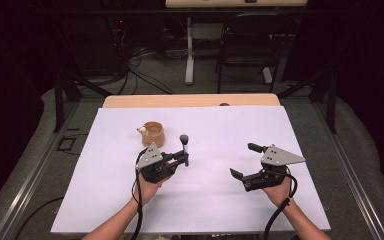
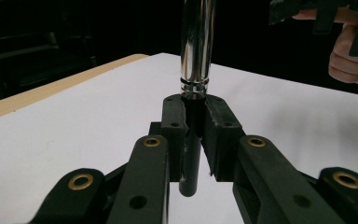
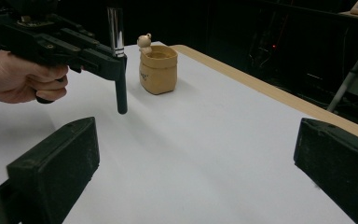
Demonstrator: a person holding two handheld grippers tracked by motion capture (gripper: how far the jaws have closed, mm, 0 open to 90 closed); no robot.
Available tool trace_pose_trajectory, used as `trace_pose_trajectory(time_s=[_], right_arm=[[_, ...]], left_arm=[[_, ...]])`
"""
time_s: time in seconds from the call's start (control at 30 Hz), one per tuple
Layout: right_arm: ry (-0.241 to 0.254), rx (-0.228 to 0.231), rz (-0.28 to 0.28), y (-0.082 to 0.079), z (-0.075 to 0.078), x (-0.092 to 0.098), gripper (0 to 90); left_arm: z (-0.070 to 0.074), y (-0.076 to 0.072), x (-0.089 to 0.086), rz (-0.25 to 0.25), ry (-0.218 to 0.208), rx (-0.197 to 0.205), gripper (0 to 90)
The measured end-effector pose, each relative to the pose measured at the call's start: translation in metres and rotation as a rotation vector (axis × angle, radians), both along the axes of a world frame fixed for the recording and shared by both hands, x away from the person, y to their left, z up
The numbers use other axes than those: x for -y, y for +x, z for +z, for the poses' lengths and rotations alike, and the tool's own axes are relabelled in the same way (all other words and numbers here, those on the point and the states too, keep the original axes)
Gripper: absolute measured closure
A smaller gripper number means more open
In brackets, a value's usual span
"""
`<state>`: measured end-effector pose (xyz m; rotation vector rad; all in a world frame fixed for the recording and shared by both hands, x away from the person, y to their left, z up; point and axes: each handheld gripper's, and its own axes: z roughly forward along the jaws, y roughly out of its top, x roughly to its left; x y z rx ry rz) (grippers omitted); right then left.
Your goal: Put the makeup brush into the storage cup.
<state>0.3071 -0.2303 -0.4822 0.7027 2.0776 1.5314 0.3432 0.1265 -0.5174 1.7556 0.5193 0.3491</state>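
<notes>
High view: the left tool (image 1: 184,160) is clenched on an upright rod (image 1: 184,146), chrome above and black below, holding it clear above the white-covered bench (image 1: 220,210), just beside a tan cup (image 1: 153,133) with a small figure on its rim. The right tool (image 1: 244,161), well apart, stands released with nothing between its jaws.

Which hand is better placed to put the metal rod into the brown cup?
Left. The left tool already clamps the upright metal rod close to the brown cup. The right tool stands open, holds nothing, and is farther from the cup.
</notes>
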Motion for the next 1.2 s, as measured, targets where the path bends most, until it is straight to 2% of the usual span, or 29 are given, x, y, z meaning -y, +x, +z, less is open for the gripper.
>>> trace_pose_trajectory(time_s=[0.3, 0.37, 0.4, 0.53, 0.57, 0.7, 0.73, 0.8, 0.83, 0.87, 1.03, 1.1, 1.13, 1.2], right_arm=[[0.026, -0.001, -0.032, -0.004, -0.008, 0.013, 0.0], [0.026, 0.006, -0.036, -0.007, -0.01, 0.016, 0.0], [0.023, 0.01, -0.038, -0.008, -0.01, 0.018, 0.0], [0.027, -0.011, -0.035, -0.011, -0.014, 0.023, 0.0], [0.031, 0.0, -0.035, -0.012, -0.015, 0.022, 0.0], [0.016, -0.011, -0.032, -0.014, -0.016, 0.022, 0.0], [0.019, -0.014, -0.034, -0.015, -0.016, 0.022, 0.0], [0.02, -0.02, -0.035, -0.016, -0.017, 0.023, 0.0], [0.017, -0.02, -0.037, -0.017, -0.018, 0.024, 0.0], [0.021, -0.014, -0.04, -0.018, -0.018, 0.025, 0.0], [0.019, -0.021, -0.042, -0.017, -0.018, 0.028, 0.0], [0.022, -0.027, -0.041, -0.017, -0.019, 0.027, 0.0], [0.019, -0.029, -0.039, -0.016, -0.019, 0.027, 0.0], [0.016, -0.031, -0.041, -0.016, -0.019, 0.027, 0.0]], left_arm=[[0.003, 0.003, -0.009, 0.02, -0.012, 0.012, 79.4], [0.004, 0.002, -0.01, 0.045, -0.004, 0.017, 79.5], [0.005, 0.003, -0.012, 0.033, 0.0, 0.014, 79.5], [0.007, 0.004, -0.016, 0.043, 0.003, 0.017, 79.5], [0.007, 0.004, -0.016, 0.05, 0.0, 0.021, 79.5], [0.009, 0.006, -0.022, 0.057, 0.01, 0.023, 79.5], [0.01, 0.006, -0.023, 0.08, 0.01, 0.027, 79.5], [0.011, 0.008, -0.027, 0.061, 0.012, 0.019, 79.5], [0.011, 0.008, -0.027, 0.09, 0.009, 0.029, 79.4], [0.012, 0.008, -0.029, 0.094, 0.006, 0.028, 79.5], [0.015, 0.011, -0.035, 0.085, 0.009, 0.026, 79.5], [0.015, 0.011, -0.036, 0.107, 0.007, 0.025, 79.5], [0.016, 0.013, -0.038, 0.083, 0.013, 0.02, 79.4], [0.016, 0.014, -0.039, 0.102, 0.008, 0.025, 79.4]])
